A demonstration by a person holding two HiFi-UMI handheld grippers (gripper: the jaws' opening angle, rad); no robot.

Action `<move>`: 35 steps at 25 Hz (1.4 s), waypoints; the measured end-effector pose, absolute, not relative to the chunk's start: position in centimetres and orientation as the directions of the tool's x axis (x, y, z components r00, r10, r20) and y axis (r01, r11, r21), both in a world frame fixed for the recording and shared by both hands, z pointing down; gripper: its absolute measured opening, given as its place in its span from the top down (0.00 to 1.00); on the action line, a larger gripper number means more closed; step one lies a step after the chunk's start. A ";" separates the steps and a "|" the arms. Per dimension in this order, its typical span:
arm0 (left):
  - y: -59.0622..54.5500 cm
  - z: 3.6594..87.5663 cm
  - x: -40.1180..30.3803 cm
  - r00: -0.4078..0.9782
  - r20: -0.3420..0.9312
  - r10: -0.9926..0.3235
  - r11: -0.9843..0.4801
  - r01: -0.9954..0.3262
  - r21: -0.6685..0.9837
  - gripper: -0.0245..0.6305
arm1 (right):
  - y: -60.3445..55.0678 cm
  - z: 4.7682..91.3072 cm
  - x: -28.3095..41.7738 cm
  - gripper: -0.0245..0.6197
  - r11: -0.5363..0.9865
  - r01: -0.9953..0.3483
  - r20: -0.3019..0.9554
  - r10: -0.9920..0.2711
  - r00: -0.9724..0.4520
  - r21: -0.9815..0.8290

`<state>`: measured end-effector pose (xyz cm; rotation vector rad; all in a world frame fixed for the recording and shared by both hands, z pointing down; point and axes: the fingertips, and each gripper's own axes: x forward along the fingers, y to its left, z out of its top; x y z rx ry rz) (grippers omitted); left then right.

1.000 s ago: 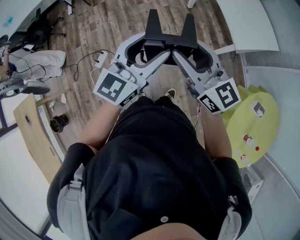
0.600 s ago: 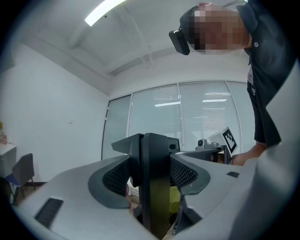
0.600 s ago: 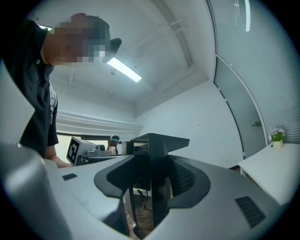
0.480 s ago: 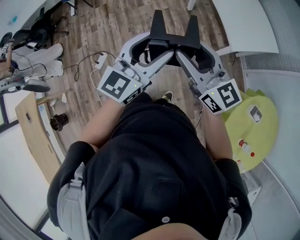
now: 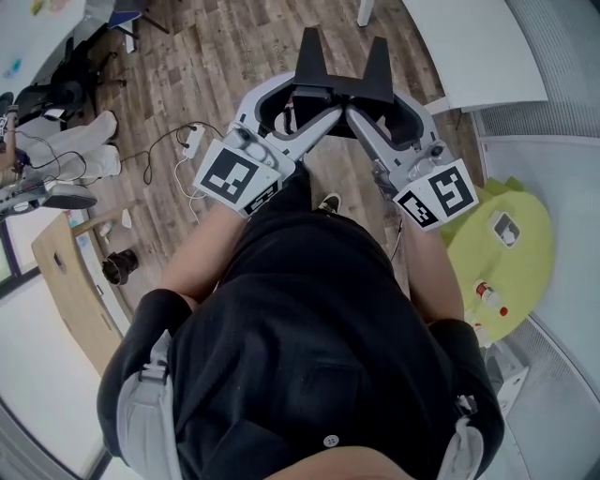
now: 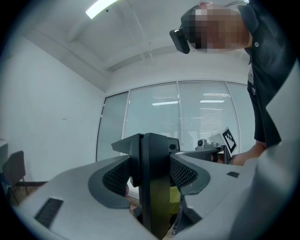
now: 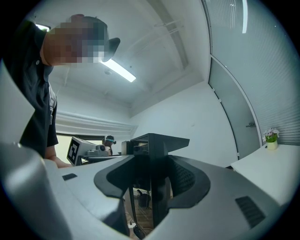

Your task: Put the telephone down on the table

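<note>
I have both tools raised side by side over the wood floor (image 5: 216,75); the left gripper (image 5: 309,56) has its jaws pressed together on nothing, and the right gripper (image 5: 377,61) likewise. A small grey thing (image 5: 504,228) sits on the yellow-green table (image 5: 525,253) to my right; I cannot tell whether it is the telephone.

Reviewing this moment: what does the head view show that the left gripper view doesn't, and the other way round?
Only the head view: the light wooden panel and the person's shoe on the wood-plank floor. Only the left gripper view: the ceiling strip light and the glass wall with blinds. Both: the left gripper, jaws together on nothing, and the right gripper's square-marker cube.
</note>
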<state>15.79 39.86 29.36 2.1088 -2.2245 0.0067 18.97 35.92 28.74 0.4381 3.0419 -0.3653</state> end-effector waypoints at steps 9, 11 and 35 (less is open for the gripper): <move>37.4 29.1 9.8 0.009 0.041 -0.999 -0.007 -0.999 0.052 0.56 | 33.7 28.4 13.2 0.60 0.949 0.229 -0.063 0.221 -0.973 -0.217; 36.9 29.1 8.0 0.025 0.045 -0.999 -0.023 -0.998 0.053 0.56 | 33.2 28.5 11.4 0.60 0.951 0.214 -0.061 0.206 -0.977 -0.224; 31.1 30.4 -5.3 0.174 0.053 -0.983 -0.169 -0.982 0.086 0.56 | 27.9 29.7 -1.4 0.60 0.967 0.071 -0.028 0.066 -0.997 -0.246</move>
